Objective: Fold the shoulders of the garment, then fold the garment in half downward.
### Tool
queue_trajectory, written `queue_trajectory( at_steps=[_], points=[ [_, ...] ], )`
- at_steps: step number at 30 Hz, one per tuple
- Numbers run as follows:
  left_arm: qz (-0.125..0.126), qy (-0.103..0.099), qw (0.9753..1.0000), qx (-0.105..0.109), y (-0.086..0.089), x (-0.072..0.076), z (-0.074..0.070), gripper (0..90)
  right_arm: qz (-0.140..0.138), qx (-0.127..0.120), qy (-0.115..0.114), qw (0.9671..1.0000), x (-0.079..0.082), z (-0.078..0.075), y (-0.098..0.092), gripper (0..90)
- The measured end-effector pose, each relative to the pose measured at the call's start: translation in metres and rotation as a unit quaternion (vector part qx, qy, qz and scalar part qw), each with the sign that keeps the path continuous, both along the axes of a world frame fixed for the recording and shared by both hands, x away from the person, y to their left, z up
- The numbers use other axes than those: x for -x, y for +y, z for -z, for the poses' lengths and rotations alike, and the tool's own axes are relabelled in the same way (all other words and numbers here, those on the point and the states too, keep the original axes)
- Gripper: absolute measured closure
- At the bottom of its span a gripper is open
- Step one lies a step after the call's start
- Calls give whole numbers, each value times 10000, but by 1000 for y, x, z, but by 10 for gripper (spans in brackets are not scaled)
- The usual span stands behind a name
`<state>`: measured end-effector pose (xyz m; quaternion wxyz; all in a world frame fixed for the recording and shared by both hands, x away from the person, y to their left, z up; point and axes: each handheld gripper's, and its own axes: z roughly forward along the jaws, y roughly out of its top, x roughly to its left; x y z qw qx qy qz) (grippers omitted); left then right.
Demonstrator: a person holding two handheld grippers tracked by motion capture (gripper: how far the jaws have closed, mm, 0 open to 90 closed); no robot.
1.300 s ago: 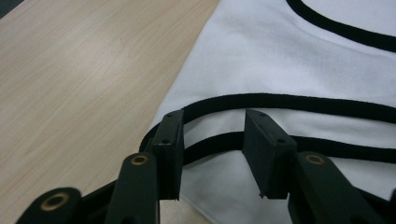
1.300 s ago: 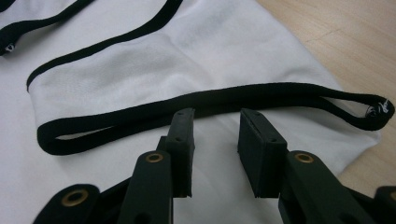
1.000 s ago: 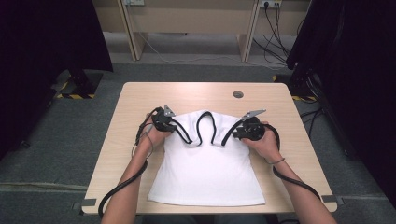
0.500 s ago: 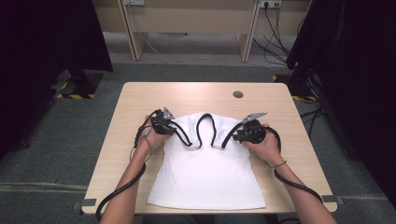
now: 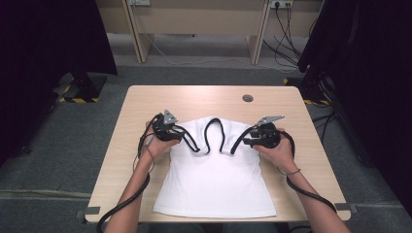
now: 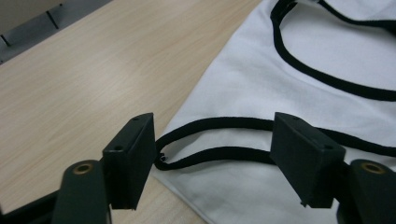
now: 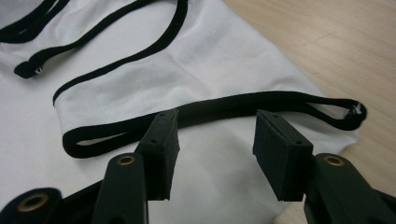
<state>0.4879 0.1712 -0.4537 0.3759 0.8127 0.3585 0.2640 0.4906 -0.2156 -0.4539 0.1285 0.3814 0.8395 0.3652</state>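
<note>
- The white cotton sleeveless top with black trim lies flat in the middle of the pale wooden surface, hem toward the near edge, straps toward the far side.
- My left gripper hovers at the top's left shoulder; in the left gripper view its jaws stand spread, one on either side of the black-edged left armhole strap, pinching nothing.
- My right gripper sits at the right shoulder; in the right gripper view its jaws are spread too, over the black-edged right armhole strap, with nothing between them yet.
- I judge the top light, thin and limp: it will sag and fold wherever I lift it, and it holds no shape of its own.
- The cloth looks neither slippery nor fragile, though a pull from one side alone would likely drag the whole piece across the smooth wood.
- The doubled black trim looks the firmest place to grip; closing on both shoulder straps at once should keep the top square between my hands.
- A shallow bite risks catching one layer only, so I would go down until the jaws touch the wood.
- The black neckline loop lies between my grippers, well clear of both.
- A small round dark grommet sits in the surface on the far right, well apart from the cloth.
- Nothing stands in the way; my own trailing cables run off the near edge.
</note>
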Motion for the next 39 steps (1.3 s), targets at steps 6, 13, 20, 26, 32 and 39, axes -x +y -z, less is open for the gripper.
queue_trajectory(
  at_steps=[6,13,20,26,32,39],
  points=[
    [-91,-123,9994,302,9,17,-9,223,127,-226,-59,9996,7,-9,-14,421],
    [-257,-209,9982,492,24,38,-15,189,279,-364,-65,9989,15,-11,-37,382],
    [-350,-225,9980,481,32,48,-15,188,409,-485,-92,9979,24,-13,-52,363],
    [-366,-230,9981,445,37,52,-15,188,519,-565,-128,9970,31,-14,-65,361],
    [-387,-235,9979,464,37,53,-14,188,527,-538,-130,9971,33,-14,-67,357],
    [-413,-226,9979,447,40,48,-16,188,534,-528,-117,9971,31,-15,-66,351]
  ],
)
